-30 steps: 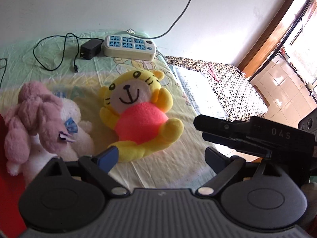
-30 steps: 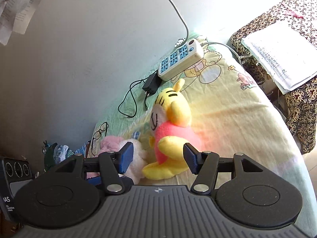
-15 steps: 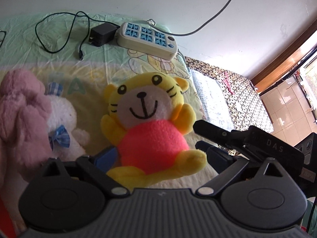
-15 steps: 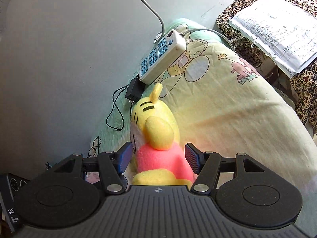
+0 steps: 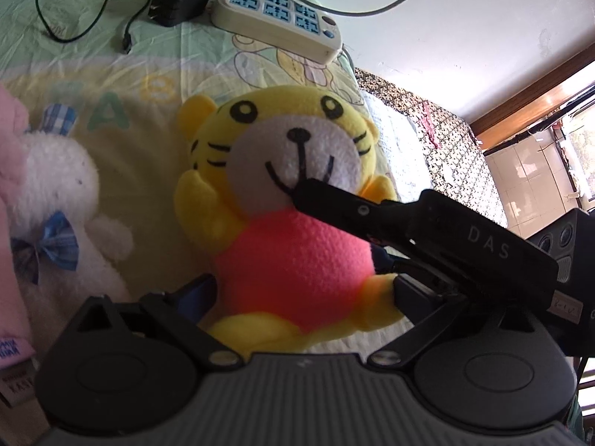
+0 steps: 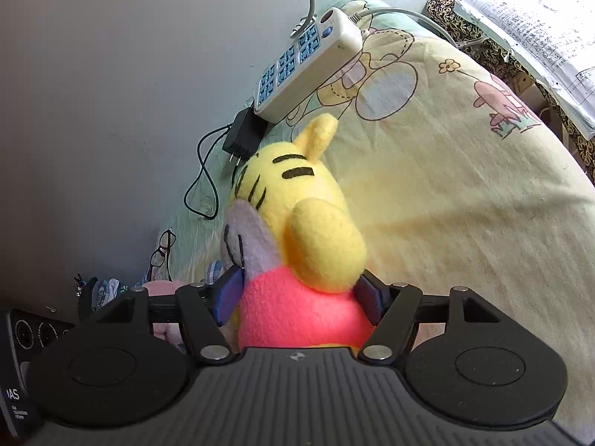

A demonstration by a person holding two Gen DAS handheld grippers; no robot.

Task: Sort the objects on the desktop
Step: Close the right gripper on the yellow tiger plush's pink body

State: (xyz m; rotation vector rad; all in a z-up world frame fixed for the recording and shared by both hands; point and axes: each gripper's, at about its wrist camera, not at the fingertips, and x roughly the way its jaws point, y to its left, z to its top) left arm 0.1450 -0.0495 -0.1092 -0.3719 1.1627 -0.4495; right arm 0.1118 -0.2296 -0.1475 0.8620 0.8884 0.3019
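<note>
Pale cartoon-print bedsheet (image 6: 465,193) covers the surface I am working over, with a grey wall behind and a white power strip (image 5: 279,18) and a black adapter (image 5: 178,2) up by the wall. On the sheet, roughly in the middle, lies the tiger plush (image 5: 286,204), yellow with a pink belly, face up. A white bunny plush (image 5: 63,193) sits just beside it on my left.

I judge the tiger to be light, soft and squashy, with fleece that will not slip and nothing that can break. It will sag if taken by a limb, so the pink torso is the place to take hold.

Its long axis runs head to feet: the head points away toward the wall and power strip, and the feet come toward my left camera.

My left gripper (image 5: 303,290) has just been opening and stands very wide, straddling the lower body, its pads apart from the fleece as far as I can see. My right gripper (image 6: 299,297) comes in from the toy's side; its jaws have just been opening too, and the pink torso sits between the blue pads (image 6: 227,299). They are close against it, though I see no squeeze in the fabric.
</note>
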